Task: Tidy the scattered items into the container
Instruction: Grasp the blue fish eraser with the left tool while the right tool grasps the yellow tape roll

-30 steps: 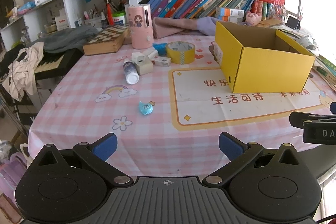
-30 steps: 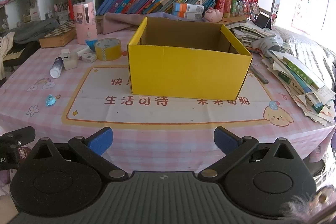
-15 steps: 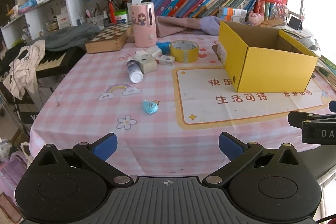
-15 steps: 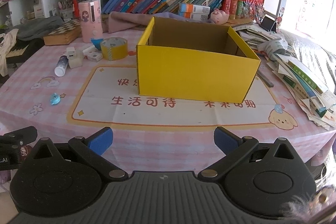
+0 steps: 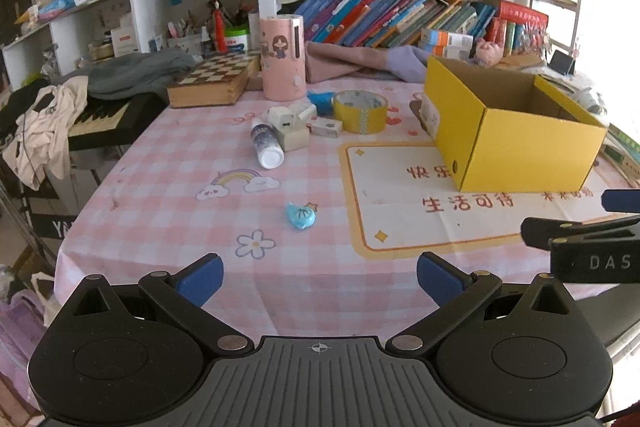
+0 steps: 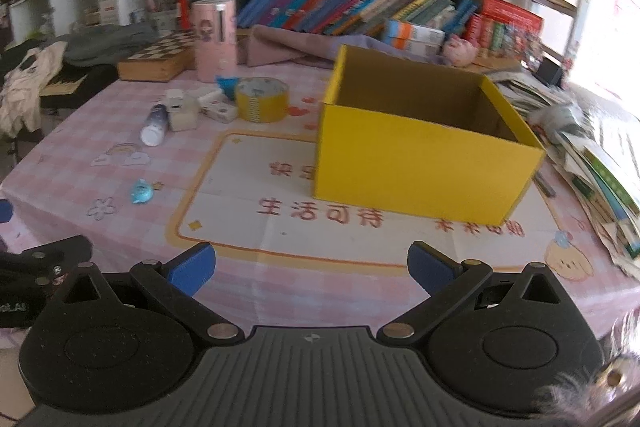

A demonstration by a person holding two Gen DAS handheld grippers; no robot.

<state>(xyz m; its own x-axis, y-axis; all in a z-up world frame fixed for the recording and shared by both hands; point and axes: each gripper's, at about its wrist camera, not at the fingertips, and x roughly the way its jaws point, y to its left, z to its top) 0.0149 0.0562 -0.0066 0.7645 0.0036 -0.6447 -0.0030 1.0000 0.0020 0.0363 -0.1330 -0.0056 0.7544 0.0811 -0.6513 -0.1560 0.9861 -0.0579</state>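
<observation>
An open yellow cardboard box (image 5: 516, 131) (image 6: 420, 163) stands on the pink checked tablecloth, right of centre. Scattered left of it are a yellow tape roll (image 5: 360, 111) (image 6: 261, 99), a white bottle lying down (image 5: 266, 146) (image 6: 154, 125), a white charger block (image 5: 288, 129) (image 6: 182, 111), a small white box (image 5: 327, 127) and a blue object (image 5: 321, 101). A small light-blue toy (image 5: 301, 215) (image 6: 141, 191) lies nearer. My left gripper (image 5: 319, 279) is open and empty above the table's near edge. My right gripper (image 6: 310, 267) is open and empty in front of the box.
A pink cylinder (image 5: 282, 59), a chessboard box (image 5: 212, 83) and crumpled cloth (image 5: 360, 65) sit at the back below bookshelves. Books and papers (image 6: 592, 163) pile up right of the box. A keyboard with clothes (image 5: 80, 119) stands off the table's left edge.
Both grippers have moved forward and a little higher toward the table; the objects look nearer. The right view has swung slightly left. Nothing on the table has moved.
</observation>
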